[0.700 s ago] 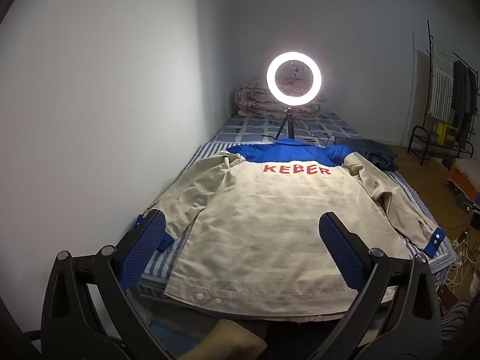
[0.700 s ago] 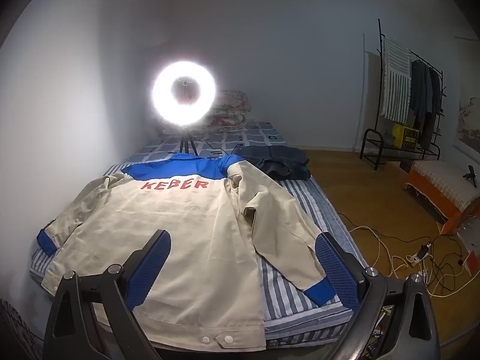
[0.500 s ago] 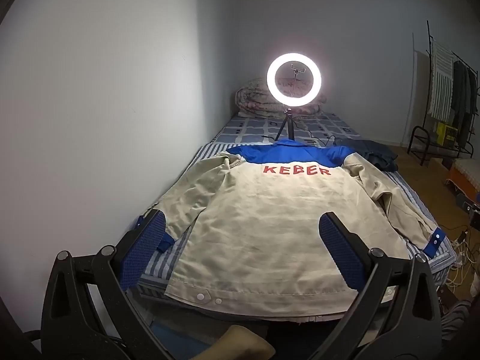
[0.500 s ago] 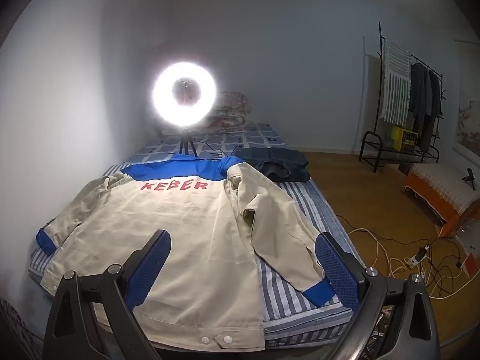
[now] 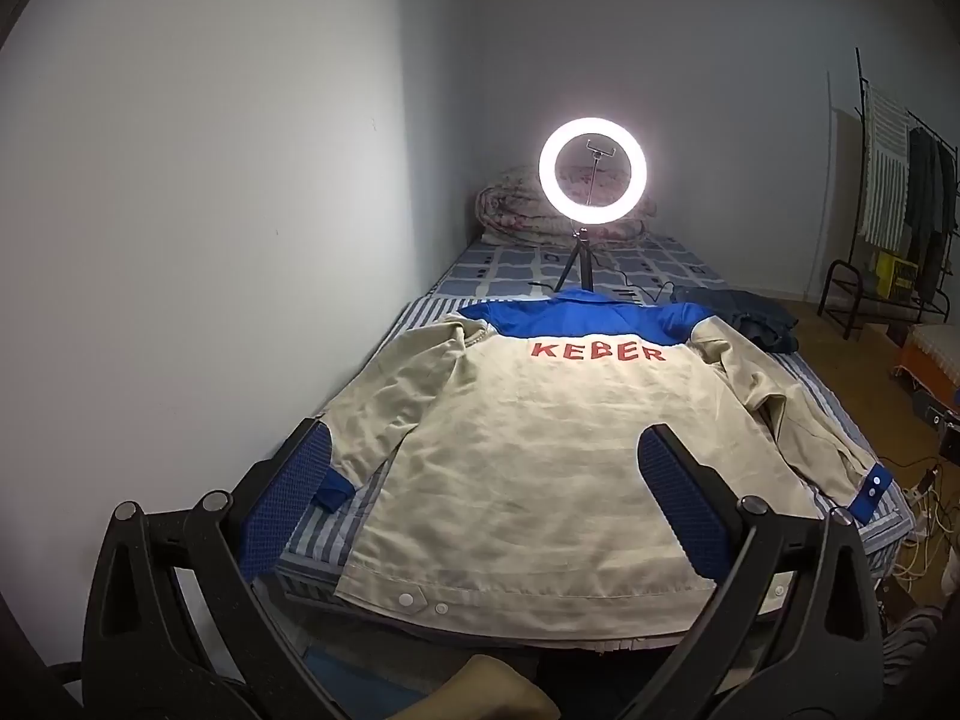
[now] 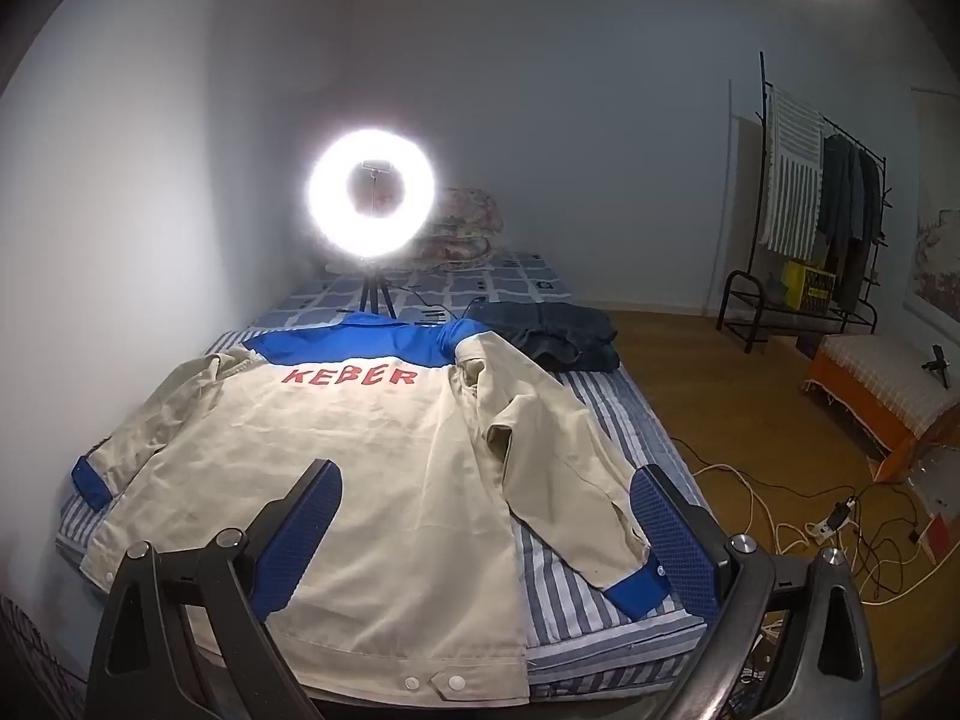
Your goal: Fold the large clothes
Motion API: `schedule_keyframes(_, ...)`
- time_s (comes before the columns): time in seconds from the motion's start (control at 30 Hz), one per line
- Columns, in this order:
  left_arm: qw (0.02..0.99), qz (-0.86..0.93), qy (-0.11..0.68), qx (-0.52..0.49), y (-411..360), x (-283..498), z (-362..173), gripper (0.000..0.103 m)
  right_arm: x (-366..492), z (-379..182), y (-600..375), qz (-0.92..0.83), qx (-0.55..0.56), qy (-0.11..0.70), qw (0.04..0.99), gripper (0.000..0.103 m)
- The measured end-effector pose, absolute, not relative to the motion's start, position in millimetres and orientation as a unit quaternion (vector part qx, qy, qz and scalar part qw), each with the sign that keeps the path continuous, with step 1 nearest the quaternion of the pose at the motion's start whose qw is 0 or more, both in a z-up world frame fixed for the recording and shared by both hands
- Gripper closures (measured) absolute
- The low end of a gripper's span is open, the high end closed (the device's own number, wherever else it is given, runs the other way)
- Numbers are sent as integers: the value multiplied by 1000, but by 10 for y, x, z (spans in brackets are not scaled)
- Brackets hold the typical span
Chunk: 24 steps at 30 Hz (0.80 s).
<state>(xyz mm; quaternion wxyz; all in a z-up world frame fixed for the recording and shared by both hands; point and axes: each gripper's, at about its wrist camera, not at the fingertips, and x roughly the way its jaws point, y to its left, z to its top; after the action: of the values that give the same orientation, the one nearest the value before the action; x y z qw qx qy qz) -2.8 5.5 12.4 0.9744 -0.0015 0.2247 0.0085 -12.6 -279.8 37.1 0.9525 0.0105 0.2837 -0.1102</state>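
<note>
A beige work jacket (image 5: 540, 450) (image 6: 360, 468) with a blue yoke, blue cuffs and red letters KEBER lies back-up and spread flat on the striped bed (image 6: 606, 420), hem toward me, both sleeves out to the sides. My left gripper (image 5: 483, 501) hovers open above the hem, nothing between its blue pads. My right gripper (image 6: 486, 531) hangs open over the jacket's right half, its right finger near the blue cuff (image 6: 636, 591), holding nothing. A hand (image 5: 480, 693) shows at the bottom of the left wrist view.
A lit ring light (image 5: 592, 169) on a small tripod stands on the bed beyond the collar. Dark folded clothes (image 6: 552, 336) lie at the far right of the bed, a rolled quilt (image 5: 516, 210) at its head. Wall on the left; clothes rack (image 6: 822, 228), cables (image 6: 798, 516) and orange seat on the right floor.
The views have barely shifted. The jacket lies as before and both grippers stay open above it.
</note>
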Motion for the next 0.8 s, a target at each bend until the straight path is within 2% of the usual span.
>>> schedule_keyframes(0.8,976,7,217,-1,37,-39,234,0,-106,495,-2764,-112,5,276,955,5)
